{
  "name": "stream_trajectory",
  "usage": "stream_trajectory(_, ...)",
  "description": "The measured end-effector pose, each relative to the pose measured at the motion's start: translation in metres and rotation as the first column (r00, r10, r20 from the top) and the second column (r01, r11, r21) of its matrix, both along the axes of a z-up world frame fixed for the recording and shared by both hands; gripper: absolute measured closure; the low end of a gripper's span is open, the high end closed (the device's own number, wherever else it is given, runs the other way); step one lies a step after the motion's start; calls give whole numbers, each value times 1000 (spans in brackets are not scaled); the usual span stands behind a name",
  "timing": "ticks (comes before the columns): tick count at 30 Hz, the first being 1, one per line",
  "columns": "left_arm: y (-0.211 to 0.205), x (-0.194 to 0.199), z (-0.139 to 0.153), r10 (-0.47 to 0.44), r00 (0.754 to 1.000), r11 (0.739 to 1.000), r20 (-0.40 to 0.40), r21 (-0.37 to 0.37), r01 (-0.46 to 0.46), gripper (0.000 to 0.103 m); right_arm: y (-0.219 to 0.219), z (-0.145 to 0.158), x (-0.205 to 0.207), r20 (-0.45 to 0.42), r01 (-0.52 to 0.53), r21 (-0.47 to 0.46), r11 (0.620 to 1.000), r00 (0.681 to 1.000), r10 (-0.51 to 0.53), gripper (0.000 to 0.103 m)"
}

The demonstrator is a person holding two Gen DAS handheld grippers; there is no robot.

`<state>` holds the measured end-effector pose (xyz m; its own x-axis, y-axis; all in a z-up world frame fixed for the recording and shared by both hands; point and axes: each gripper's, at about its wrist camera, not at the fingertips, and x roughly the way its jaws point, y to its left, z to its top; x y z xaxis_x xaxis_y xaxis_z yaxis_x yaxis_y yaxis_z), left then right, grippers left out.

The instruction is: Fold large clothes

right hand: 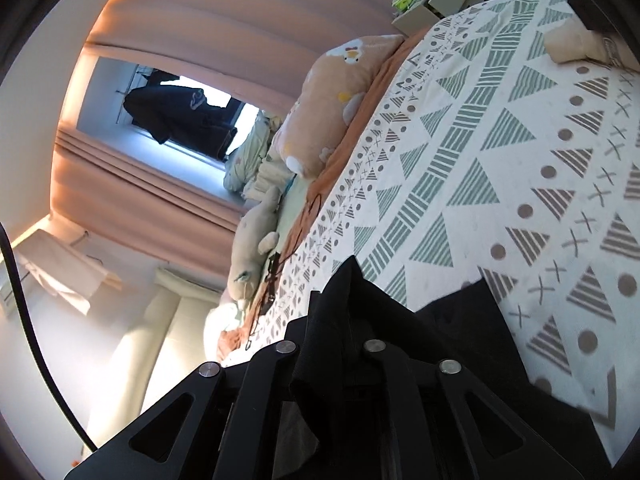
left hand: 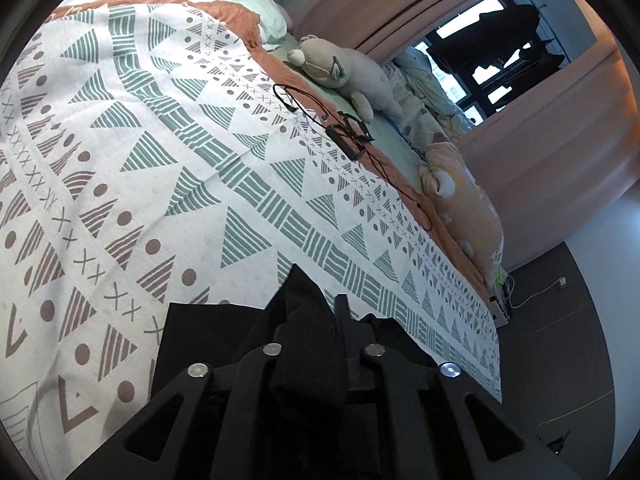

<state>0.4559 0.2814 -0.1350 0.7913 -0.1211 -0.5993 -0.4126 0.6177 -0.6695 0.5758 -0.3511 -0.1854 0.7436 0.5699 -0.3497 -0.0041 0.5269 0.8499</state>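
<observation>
Fingers [left hand: 310, 304] w/ black garment [left hand: 192, 344] near bed edge [left hand: 490, 320]

bedspread [left hand: 168, 168]: patterned, spread flat | plush toy [left hand: 344, 68]: beside it | cable [left hand: 344, 136]: black (looped) | curtains [right hand: 168, 184]: pink

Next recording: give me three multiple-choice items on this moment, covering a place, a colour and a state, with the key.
1. The plush toy lies:
A. on the floor
B. on the green sheet beside the patterned blanket
C. on top of the black garment

2. The garment closest to both cameras is:
A. black
B. red
C. white

3. The patterned blanket is:
A. rolled up
B. hanging from the window
C. spread out over the bed

Key: B, the toy rests past the blanket's edge; A, the cloth is dark in both views; C, its pattern lies flat across the bed.
</observation>
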Motion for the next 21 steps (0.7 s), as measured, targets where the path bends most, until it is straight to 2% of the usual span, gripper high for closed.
stream_trajectory(1, 0, 0, -1, 1, 1000, 1000, 10, -16, -1, 60, 1, 0, 1, 11, -7, 7, 1000, 1000, 7, 52)
stream_trajectory(2, 0, -1, 1, 10, 1000, 1000, 27, -25, -10, 30, 3, 0, 0, 24, -10, 13, 1000, 1000, 10, 43)
stream_trajectory(3, -1, -4, 3, 25, 999, 999, 42, -22, -24, 12, 4, 2, -1, 36, -7, 8, 1000, 999, 7, 35)
stream_trajectory(4, -1, -9, 7, 49, 997, 999, 63, -7, -49, 7, 6, 4, -1, 47, -4, -1, 1000, 999, 5, 35)
stream_trajectory(7, -1, -16, 17, 53, 995, 998, 90, 14, -54, 4, 8, 5, 1, 43, -30, -9, 1000, 999, 30, 35)
stream_trajectory(13, 3, -36, 18, 66, 995, 995, 76, 69, -72, 4, 1, 2, -4, 14, -5, -52, 999, 1000, 6, 35)
stream_trajectory(18, 3, -55, 6, 64, 997, 993, 32, 101, -67, 5, 0, 4, -11, -14, -8, -115, 993, 1000, 7, 35)
stream_trajectory(21, -1, -70, 0, 58, 998, 988, -3, 143, -57, 7, 9, 6, -12, -39, -44, -178, 983, 999, 38, 35)
